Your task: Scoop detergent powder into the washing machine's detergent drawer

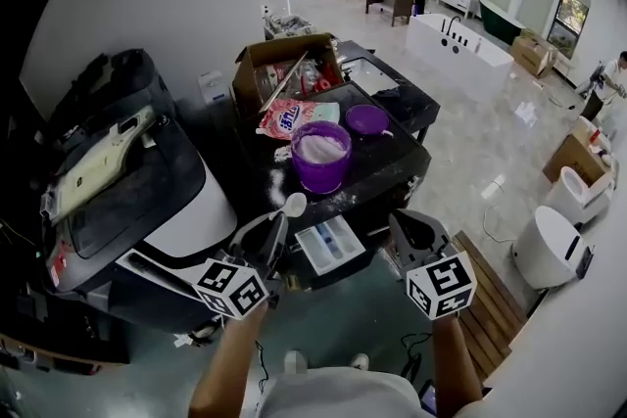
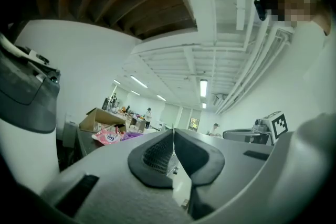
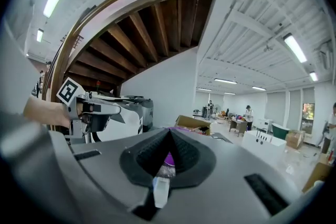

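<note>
A purple tub full of white detergent powder stands on the dark washing machine top, with its purple lid lying behind it. The detergent drawer is pulled out at the machine's front, showing white and blue compartments. My left gripper is just left of the drawer, shut on the handle of a white scoop whose bowl points up toward the tub. In the left gripper view the jaws meet at the tip. My right gripper hovers right of the drawer, shut and holding nothing.
A pink detergent bag and an open cardboard box sit behind the tub. A large black and white appliance stands at the left. Wooden slats lie on the floor at the right, and a white bathtub is further back.
</note>
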Motion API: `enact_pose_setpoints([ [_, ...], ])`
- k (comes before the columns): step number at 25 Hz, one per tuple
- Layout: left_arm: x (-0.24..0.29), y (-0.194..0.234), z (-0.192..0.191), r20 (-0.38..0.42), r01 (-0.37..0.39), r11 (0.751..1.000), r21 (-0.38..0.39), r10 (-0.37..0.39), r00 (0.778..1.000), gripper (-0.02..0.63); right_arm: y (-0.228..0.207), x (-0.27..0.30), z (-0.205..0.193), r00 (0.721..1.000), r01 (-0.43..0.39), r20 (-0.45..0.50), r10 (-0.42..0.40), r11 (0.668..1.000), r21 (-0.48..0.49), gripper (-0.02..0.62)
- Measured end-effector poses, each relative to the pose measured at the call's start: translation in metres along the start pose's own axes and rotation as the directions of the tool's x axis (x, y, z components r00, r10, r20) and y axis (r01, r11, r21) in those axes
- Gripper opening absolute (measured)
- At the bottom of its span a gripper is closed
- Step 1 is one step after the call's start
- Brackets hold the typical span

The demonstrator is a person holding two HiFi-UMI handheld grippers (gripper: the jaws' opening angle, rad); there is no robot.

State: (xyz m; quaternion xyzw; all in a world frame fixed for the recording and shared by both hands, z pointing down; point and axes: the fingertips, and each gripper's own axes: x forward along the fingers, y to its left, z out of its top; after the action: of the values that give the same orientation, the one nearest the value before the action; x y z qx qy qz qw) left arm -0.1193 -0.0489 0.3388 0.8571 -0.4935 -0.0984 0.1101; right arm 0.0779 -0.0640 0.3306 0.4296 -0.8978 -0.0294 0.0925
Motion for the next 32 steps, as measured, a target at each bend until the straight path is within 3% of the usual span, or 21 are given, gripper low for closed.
enact_pose_setpoints([
  [3,-0.009,-0.001,0.011,0.016,-0.003,0.998,0.055,0.002,1.000,0.014,0.011,0.002,0.010,1.000,-0.008,0.017,0.008,1.000,-0.008,-0.003],
  [6,-0.016,-0.003,0.017,0.004,-0.012,0.985,0.172,0.012,1.000,0.014,0.022,0.004,0.013,1.000,-0.013,0.018,0.014,1.000,-0.018,-0.002],
  [10,-0.021,-0.010,0.024,-0.012,-0.016,0.939,0.343,0.021,1.000,0.014,0.031,0.004,0.015,1.000,-0.010,0.018,0.011,1.000,-0.024,-0.003],
  [13,-0.023,-0.014,0.023,-0.024,-0.009,0.915,0.404,0.020,1.000,0.014,0.037,0.005,0.015,1.000,-0.009,0.015,0.009,1.000,-0.025,-0.003],
  [32,-0.027,-0.020,0.032,-0.023,0.000,0.887,0.462,0.012,1.000,0.014,0.048,0.007,0.012,1.000,-0.004,-0.021,0.002,0.995,-0.099,-0.003],
])
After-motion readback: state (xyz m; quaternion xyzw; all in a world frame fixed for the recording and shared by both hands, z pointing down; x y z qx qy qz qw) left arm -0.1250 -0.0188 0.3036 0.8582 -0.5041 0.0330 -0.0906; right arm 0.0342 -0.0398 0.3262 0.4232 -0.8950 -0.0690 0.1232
